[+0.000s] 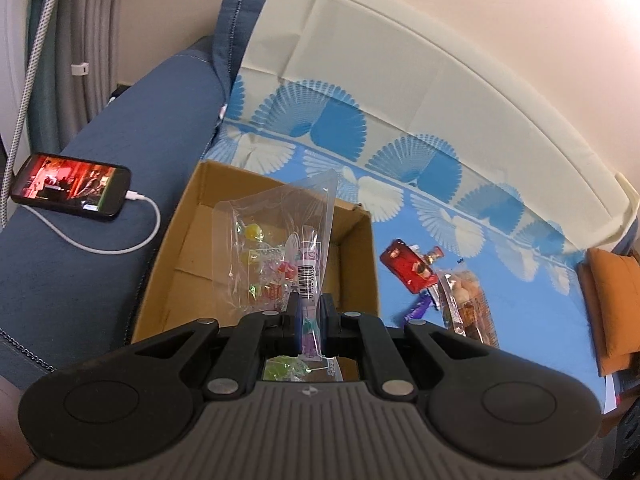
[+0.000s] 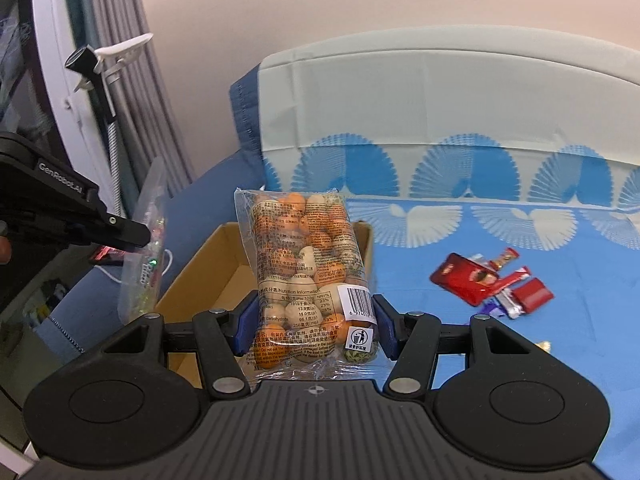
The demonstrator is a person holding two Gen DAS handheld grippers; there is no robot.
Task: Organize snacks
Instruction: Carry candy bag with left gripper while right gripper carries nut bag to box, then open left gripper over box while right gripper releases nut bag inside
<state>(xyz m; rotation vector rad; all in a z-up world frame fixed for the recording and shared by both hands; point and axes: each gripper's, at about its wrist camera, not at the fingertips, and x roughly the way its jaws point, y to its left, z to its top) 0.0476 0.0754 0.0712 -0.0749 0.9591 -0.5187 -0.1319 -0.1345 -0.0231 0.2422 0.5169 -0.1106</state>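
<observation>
My left gripper (image 1: 309, 307) is shut on a clear bag of wrapped candies (image 1: 280, 248), which hangs over the open cardboard box (image 1: 168, 256). In the right wrist view my right gripper (image 2: 312, 320) is shut on a clear bag of orange and cream coated nuts (image 2: 308, 264), held upright just right of the cardboard box (image 2: 208, 272). The left gripper (image 2: 144, 236) and its candy bag (image 2: 146, 248) show at the left of that view. Loose snacks lie on the blue cloth: a red packet (image 1: 408, 266) (image 2: 464, 278), small red and purple wrappers (image 2: 512, 292), and the nut bag (image 1: 468, 304).
A phone (image 1: 70, 184) with a white charging cable (image 1: 120, 240) lies on the blue sofa arm (image 1: 100, 280) left of the box. An orange cushion (image 1: 616, 304) sits at the far right. A cream cloth (image 1: 400, 80) covers the sofa back, against a wall.
</observation>
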